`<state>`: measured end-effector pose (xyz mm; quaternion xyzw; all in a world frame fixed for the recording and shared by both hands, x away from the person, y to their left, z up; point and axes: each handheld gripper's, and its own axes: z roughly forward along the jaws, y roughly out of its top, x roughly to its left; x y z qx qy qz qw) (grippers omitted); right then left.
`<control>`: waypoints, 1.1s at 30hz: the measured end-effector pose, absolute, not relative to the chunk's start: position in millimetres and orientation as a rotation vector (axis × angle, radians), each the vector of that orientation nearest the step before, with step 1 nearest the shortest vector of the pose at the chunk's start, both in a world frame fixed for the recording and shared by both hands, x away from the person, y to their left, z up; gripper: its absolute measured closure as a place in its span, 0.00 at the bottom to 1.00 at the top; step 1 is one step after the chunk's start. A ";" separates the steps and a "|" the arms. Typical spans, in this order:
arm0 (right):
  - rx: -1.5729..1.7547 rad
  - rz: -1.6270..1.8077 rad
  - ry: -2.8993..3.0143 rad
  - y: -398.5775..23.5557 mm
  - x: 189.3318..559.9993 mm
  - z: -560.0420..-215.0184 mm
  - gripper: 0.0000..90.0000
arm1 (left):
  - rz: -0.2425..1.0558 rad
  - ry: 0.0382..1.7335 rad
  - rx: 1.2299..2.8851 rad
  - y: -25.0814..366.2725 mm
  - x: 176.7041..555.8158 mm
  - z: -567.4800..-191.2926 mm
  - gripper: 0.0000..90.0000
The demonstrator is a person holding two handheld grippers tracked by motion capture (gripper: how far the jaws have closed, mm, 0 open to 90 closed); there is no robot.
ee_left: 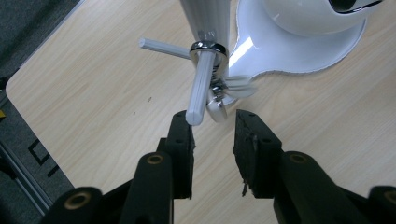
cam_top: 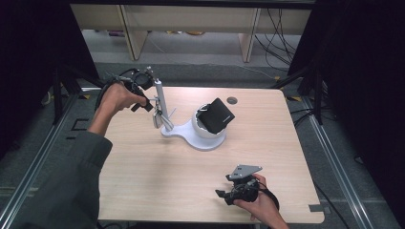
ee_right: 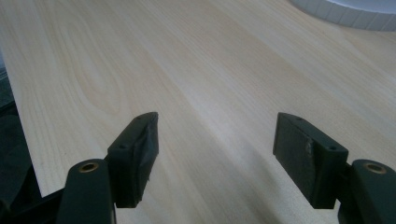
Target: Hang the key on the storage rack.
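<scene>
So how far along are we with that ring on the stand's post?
Looks done: the black case sits in the stand's bowl, and the metal ring with its white rods hangs at the post. In hand: the left gripper is open just below the ring, pads not pressing it. Left: probably only backing that gripper away. The right gripper is open over the table.

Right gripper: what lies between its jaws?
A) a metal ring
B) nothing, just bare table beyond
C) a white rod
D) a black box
B: in the right gripper view, the right gripper has its jaws wide apart over bare table.
</scene>
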<state>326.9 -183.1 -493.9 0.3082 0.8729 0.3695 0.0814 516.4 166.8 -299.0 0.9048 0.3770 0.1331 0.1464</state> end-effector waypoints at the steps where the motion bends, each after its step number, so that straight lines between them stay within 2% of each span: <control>1: 0.920 1.102 2.609 -183.2 326.9 -494.1 0.36 | 0.392 1.104 2.599 167.1 514.4 -299.3 0.73; 14: 0.924 1.105 2.594 -184.5 328.5 -494.0 0.36 | 0.420 1.104 2.578 184.0 506.2 -300.4 0.63; 23: 0.935 1.108 2.595 -184.9 328.3 -493.5 0.36 | 0.399 1.138 2.563 191.5 493.1 -313.5 0.47; 33: 0.946 1.109 2.593 -184.5 328.3 -494.1 0.36 | 0.389 1.134 2.529 204.4 473.1 -327.3 0.37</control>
